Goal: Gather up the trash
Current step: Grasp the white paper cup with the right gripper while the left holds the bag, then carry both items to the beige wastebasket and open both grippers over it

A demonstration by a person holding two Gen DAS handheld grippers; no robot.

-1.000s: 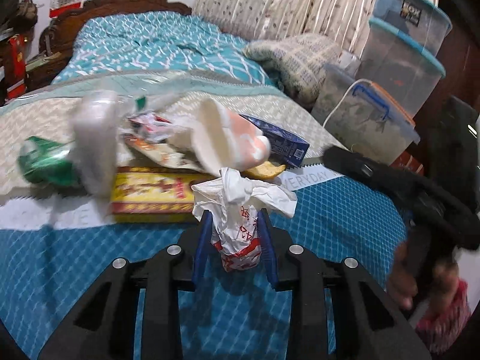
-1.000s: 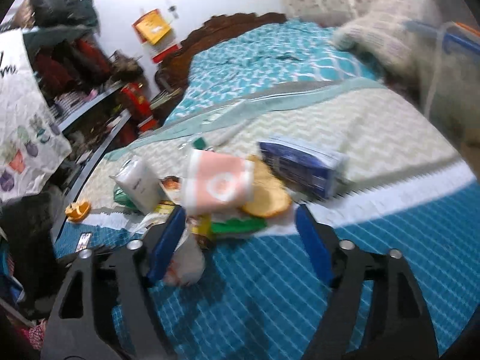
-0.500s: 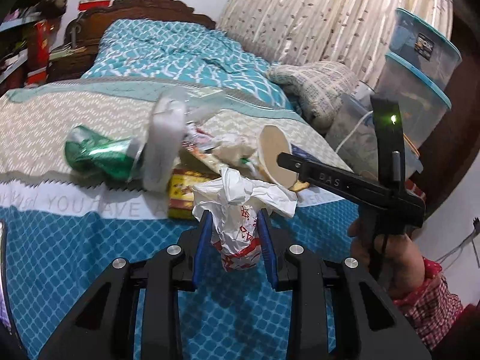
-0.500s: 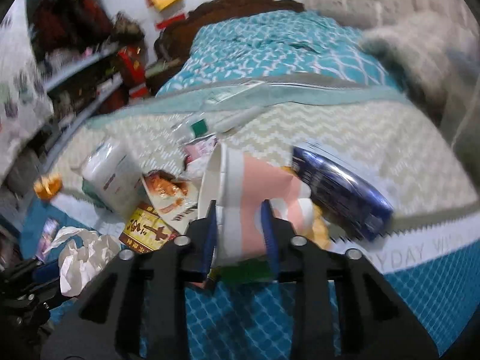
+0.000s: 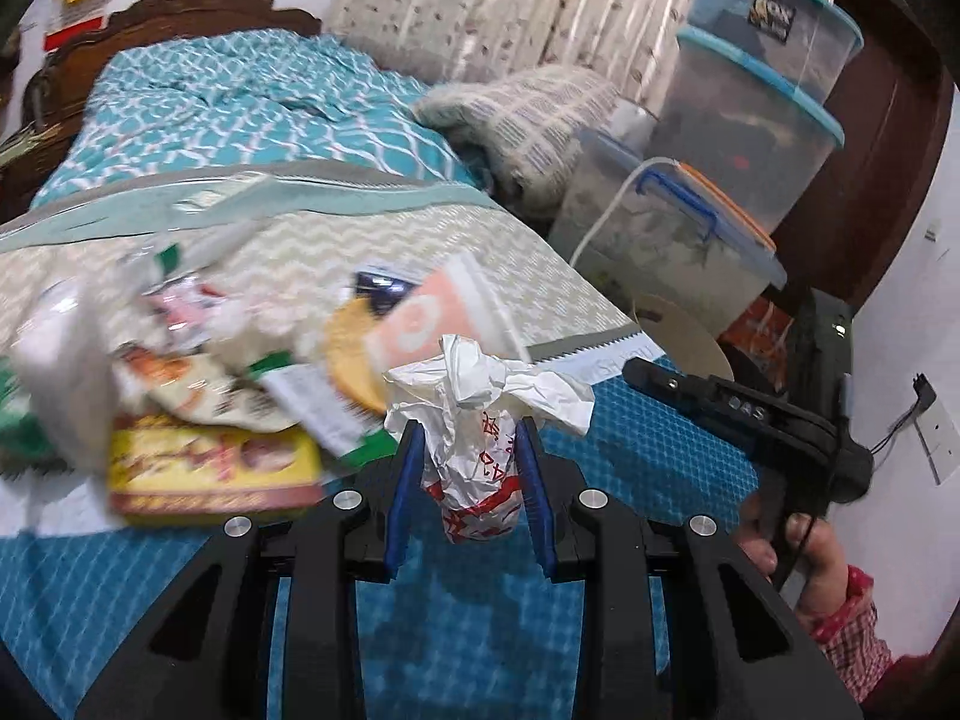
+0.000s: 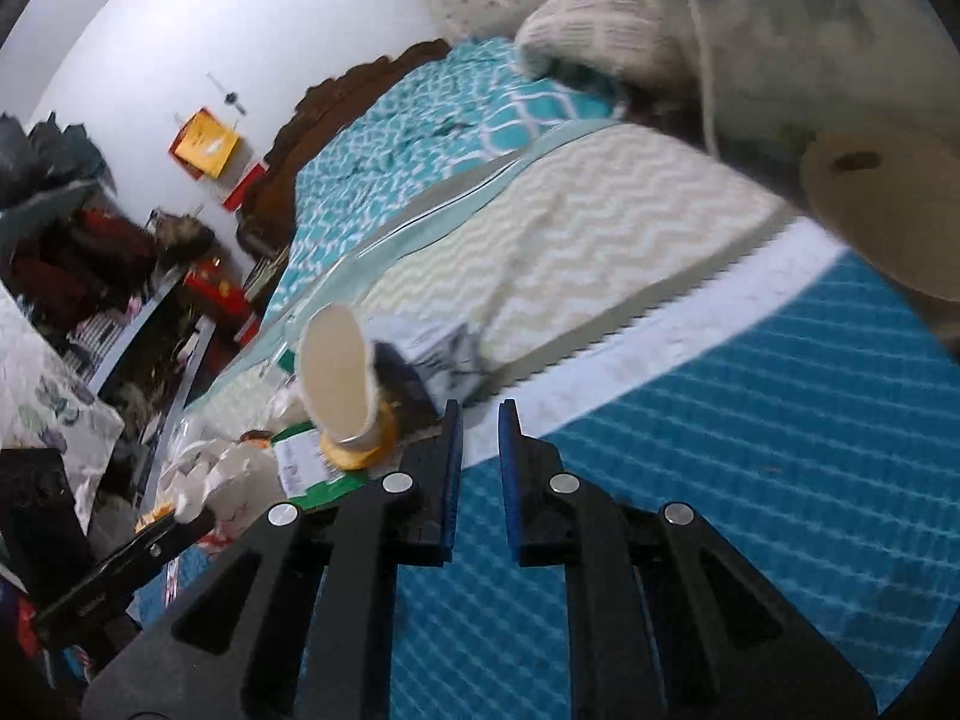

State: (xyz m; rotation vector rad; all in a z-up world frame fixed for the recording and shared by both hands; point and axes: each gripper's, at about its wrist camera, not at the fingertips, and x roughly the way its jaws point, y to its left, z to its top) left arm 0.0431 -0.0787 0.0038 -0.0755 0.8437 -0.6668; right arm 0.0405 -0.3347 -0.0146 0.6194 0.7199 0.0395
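Note:
My left gripper (image 5: 471, 429) is shut on a crumpled white wrapper with red print (image 5: 480, 384), held just above the blue bedspread. Behind it lies a trash pile: a pink paper cup (image 5: 432, 318), a yellow box (image 5: 210, 468), a blue carton (image 5: 378, 288) and snack packets. My right gripper (image 6: 477, 405) has its jaws drawn together to a narrow gap with nothing between them. In the right wrist view the pink cup (image 6: 336, 372) lies on its side just left of those jaws, mouth towards the camera, beside the blue carton (image 6: 432, 360).
Stacked clear storage boxes (image 5: 750, 120) and a folded patterned blanket (image 5: 528, 114) crowd the bed's right side. A round tan disc (image 6: 888, 210) sits by the bed edge. Cluttered shelves (image 6: 90, 276) line the left wall. Open blue bedspread (image 6: 720, 480) lies in front.
The right gripper went from wide open to nearly closed. Half a second ago the pink cup stood between its jaws; now the cup lies outside them and the gripper has swung right and rolled.

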